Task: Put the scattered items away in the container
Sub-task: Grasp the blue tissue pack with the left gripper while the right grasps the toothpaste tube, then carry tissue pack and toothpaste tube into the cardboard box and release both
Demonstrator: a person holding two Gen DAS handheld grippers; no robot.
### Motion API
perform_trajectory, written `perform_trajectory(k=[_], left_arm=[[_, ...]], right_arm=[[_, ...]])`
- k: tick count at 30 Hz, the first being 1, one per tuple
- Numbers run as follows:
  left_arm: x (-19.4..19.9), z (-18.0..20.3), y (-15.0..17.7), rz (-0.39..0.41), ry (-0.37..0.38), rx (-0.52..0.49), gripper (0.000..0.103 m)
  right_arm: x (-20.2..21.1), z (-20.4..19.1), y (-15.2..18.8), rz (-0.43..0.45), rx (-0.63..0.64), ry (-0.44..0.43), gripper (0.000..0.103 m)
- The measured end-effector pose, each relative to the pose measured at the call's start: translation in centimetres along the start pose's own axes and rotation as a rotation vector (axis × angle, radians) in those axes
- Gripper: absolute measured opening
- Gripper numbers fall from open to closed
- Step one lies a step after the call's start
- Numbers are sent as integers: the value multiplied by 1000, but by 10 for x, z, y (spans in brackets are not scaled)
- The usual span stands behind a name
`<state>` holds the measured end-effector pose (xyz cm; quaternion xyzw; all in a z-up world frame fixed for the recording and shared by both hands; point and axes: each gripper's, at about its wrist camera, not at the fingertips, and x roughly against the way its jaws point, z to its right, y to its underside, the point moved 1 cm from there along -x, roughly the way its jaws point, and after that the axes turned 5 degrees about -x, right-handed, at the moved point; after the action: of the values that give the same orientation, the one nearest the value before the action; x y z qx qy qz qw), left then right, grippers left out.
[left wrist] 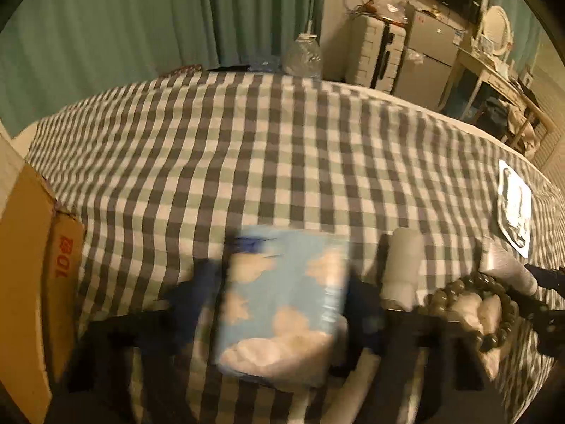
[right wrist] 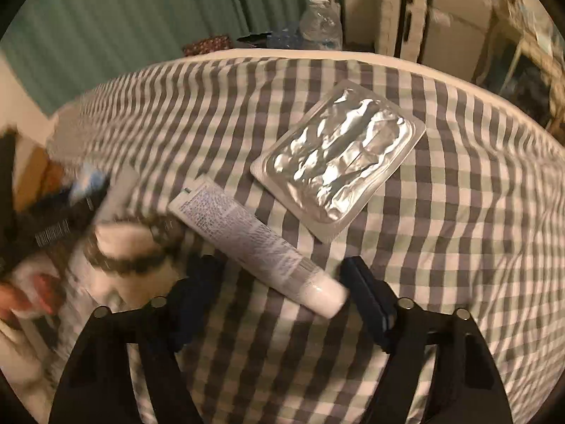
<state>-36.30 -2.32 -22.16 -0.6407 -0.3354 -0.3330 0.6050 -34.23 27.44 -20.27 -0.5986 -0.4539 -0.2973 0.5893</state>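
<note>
A light-blue tissue pack (left wrist: 282,293) printed with clouds sits between the fingers of my left gripper (left wrist: 282,282), which is shut on it above the checked cloth (left wrist: 247,141). A cardboard box (left wrist: 28,282) stands at the left edge. A white tube (right wrist: 254,236) lies slanted on the cloth. Its cap end lies between the fingers of my right gripper (right wrist: 279,272), which is open; the cap is close to the right finger (right wrist: 367,300). A silver foil blister pack (right wrist: 339,155) lies just beyond the tube.
A white cylinder (left wrist: 402,268) and a dark bead bracelet (left wrist: 469,304) lie between the two grippers. A clear plastic bottle (left wrist: 303,56) stands past the far edge. Green curtains hang behind. Drawers and a desk fill the back right.
</note>
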Motion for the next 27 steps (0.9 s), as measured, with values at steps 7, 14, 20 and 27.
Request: perform_trajectory(k=[7, 14, 20, 27], left_arm=[[43, -16, 13, -14, 12, 22, 53], [88, -32, 41, -11, 27, 70, 53], [93, -31, 60, -23, 37, 77, 53], [78, -24, 74, -70, 29, 77, 53]], right_arm=[[21, -14, 26, -49, -47, -20, 21], [38, -50, 69, -119, -106, -79, 21], [25, -77, 95, -188, -78, -9, 21], [12, -101, 86, -127, -38, 56, 27]])
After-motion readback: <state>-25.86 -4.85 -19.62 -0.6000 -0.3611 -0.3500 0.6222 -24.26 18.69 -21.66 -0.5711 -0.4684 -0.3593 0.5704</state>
